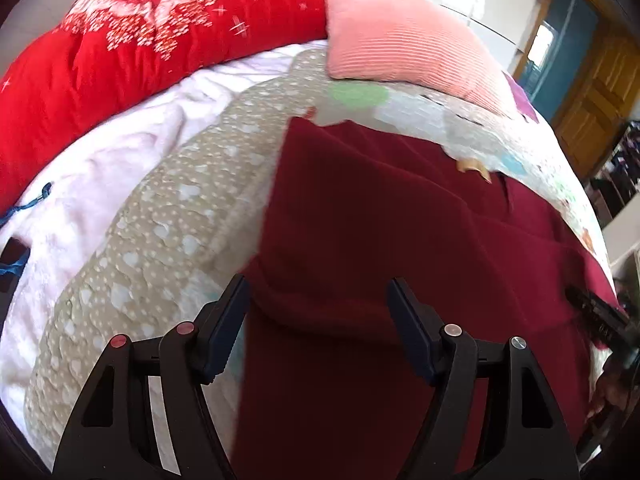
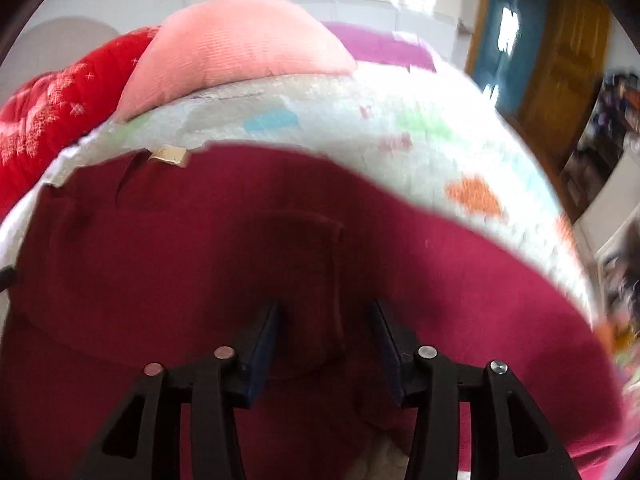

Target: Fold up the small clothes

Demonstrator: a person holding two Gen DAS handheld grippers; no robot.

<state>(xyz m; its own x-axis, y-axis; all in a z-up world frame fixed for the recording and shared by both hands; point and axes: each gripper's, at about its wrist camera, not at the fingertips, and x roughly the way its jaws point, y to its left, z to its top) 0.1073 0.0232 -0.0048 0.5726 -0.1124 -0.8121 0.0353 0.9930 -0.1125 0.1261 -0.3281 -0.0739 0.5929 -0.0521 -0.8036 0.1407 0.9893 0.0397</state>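
Observation:
A dark red garment (image 1: 380, 220) lies spread on the bed and fills the right half of the left wrist view. It also fills the lower part of the right wrist view (image 2: 200, 248), where a pocket (image 2: 296, 280) and a tan label (image 2: 170, 155) at its far edge show. My left gripper (image 1: 318, 292) is open over the garment's left edge, nothing between its pads. My right gripper (image 2: 325, 312) is open just above the pocket. The right gripper's tip also shows in the left wrist view (image 1: 596, 312) at the garment's right side.
The bed has a patterned quilt (image 1: 168, 216) with coloured patches (image 2: 472, 194). A white fleece blanket (image 1: 100, 168), a red duvet (image 1: 120, 40) and a pink pillow (image 1: 400, 40) lie at the far side. A wooden door (image 2: 560, 60) stands at right.

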